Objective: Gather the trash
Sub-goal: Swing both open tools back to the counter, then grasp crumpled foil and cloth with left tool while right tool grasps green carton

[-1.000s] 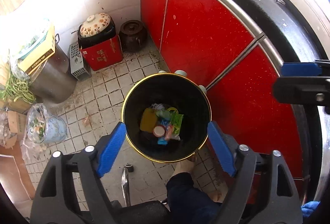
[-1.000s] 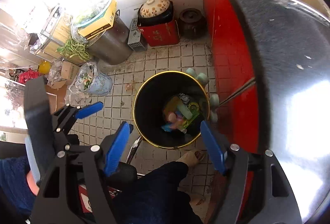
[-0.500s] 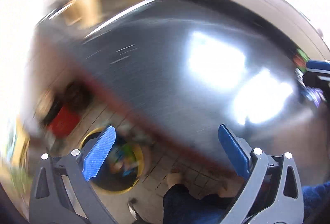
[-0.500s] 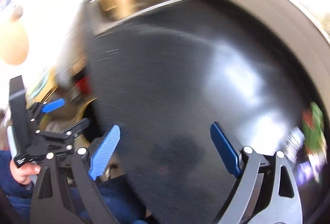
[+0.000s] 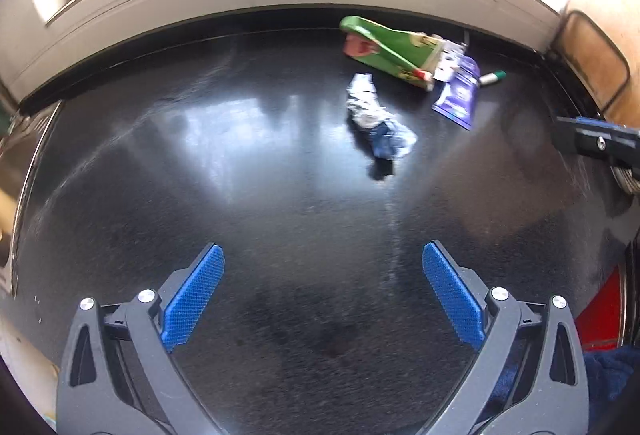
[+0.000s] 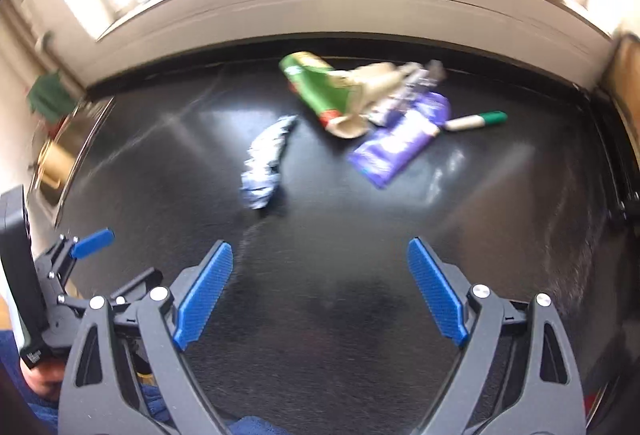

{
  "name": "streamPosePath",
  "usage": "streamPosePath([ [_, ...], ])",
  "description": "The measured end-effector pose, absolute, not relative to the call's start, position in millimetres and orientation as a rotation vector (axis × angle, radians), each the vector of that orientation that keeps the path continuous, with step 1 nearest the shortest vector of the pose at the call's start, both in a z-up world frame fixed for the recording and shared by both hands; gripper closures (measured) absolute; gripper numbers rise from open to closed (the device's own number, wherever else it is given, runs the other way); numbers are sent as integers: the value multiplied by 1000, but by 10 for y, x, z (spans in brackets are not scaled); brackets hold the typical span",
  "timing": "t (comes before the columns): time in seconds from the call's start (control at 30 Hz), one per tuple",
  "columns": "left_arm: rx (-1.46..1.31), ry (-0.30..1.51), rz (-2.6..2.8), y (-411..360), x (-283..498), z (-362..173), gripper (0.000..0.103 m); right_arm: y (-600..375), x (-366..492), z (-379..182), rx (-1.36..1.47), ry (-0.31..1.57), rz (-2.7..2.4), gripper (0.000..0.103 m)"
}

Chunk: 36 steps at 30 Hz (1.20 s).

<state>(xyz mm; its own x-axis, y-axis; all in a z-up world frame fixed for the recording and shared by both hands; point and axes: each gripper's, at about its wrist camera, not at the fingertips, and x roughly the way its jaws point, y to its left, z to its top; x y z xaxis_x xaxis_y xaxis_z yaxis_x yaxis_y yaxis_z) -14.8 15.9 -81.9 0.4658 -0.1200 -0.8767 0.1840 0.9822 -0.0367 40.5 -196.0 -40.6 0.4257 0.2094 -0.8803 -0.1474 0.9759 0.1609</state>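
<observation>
Both tools have swung up and away from the black bin on the floor, where they hung a second ago over the rubbish already dropped in, and now look down on the dark glossy surface [image 5: 280, 203] under the window. The left tool [image 5: 323, 299] has its blue pads spread wide with nothing between them, and the right tool [image 6: 320, 295] is spread and empty as well; both jaws have just been opening further. The next lot of trash lies well ahead of the pads, toward the back edge of the surface: a crumpled silver-and-blue wrapper [image 5: 376, 119] nearest, then a green packet [image 5: 390, 49] with torn paper spilling from it, a purple wrapper [image 6: 400, 145] touching that packet, and a green-capped marker [image 6: 476, 121] just beside the purple one. From where I stand the last delivery looks finished and a fresh pick is about to start. The crumpled wrapper looks the easiest first target, sitting apart from the rest. The other three overlap and may drag each other along if one is pulled.
</observation>
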Motion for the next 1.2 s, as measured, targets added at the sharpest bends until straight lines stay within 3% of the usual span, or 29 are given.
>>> streamPosePath([
  [0.43, 64, 1102, -199, -239, 454, -1021, 6, -2055, 916, -390, 34, 1084, 321, 17],
  [0.8, 10, 1109, -177, -345, 1091, -1393, 9, -1658, 1929, -788, -118, 1151, 470, 17],
  [1.1, 44, 1119, -178, -465, 1288, -1523, 25, -1353, 2318, -1151, -242, 1193, 489, 20],
  [1.2, 60, 1106, -170, -479, 1299, -1511, 39, -1297, 2354, -1238, -268, 1198, 479, 32],
])
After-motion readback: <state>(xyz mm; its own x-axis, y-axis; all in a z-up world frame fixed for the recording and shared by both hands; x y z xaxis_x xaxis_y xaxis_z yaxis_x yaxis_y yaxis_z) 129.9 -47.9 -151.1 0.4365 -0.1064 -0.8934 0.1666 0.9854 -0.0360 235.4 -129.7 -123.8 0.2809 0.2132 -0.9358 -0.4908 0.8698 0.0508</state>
